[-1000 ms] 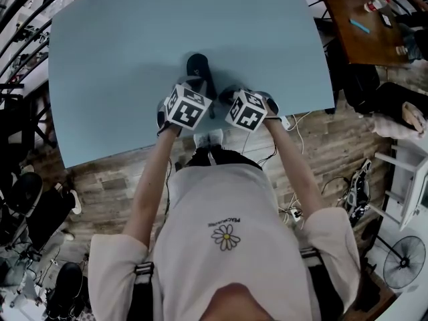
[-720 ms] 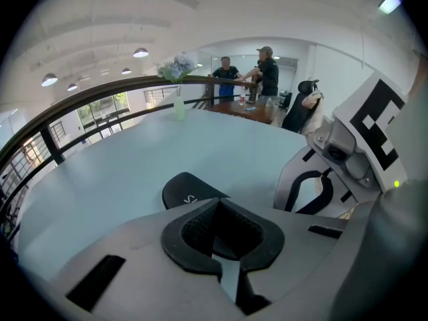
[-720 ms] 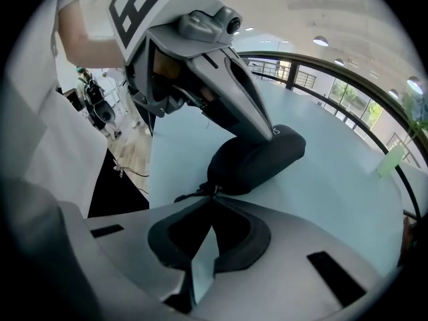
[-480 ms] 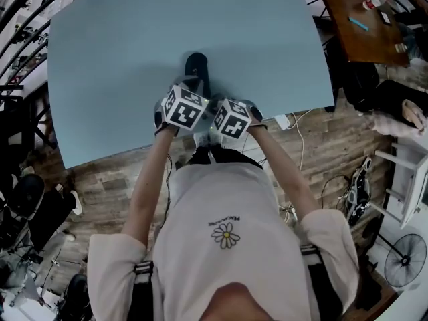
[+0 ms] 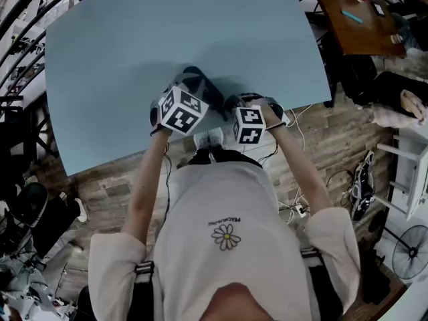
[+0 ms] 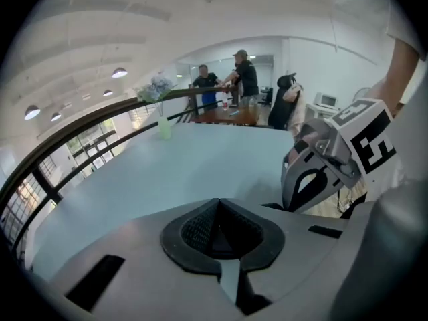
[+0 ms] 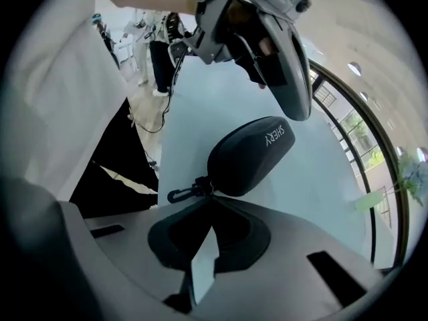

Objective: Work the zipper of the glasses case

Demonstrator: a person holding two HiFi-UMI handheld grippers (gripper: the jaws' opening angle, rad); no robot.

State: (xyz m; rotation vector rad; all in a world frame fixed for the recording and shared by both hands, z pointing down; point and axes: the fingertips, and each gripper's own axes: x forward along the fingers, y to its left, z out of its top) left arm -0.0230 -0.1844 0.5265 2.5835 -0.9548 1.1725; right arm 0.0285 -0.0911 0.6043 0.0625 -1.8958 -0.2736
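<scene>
Right gripper view: SHERY glasses case point(image 7: 251, 156); right gripper point(image 7: 212, 198) pinches it, left gripper point(image 6: 217, 201) closed.

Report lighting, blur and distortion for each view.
Head view: the pale blue table bows at its edges, with soft shadow round the black oval glasses case. Left gripper view: fisheye circle, dark corners, and the ceiling lamps glare. Right gripper view: fisheye too; case print sharp, nearest foreground soft.

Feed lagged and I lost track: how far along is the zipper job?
Done: the right gripper has its jaws closed on the clip end of the glasses case. In hand: only that grip; the left gripper is shut, empty and off the case. Left: the zipper run itself, as the case shows no gap.
</scene>
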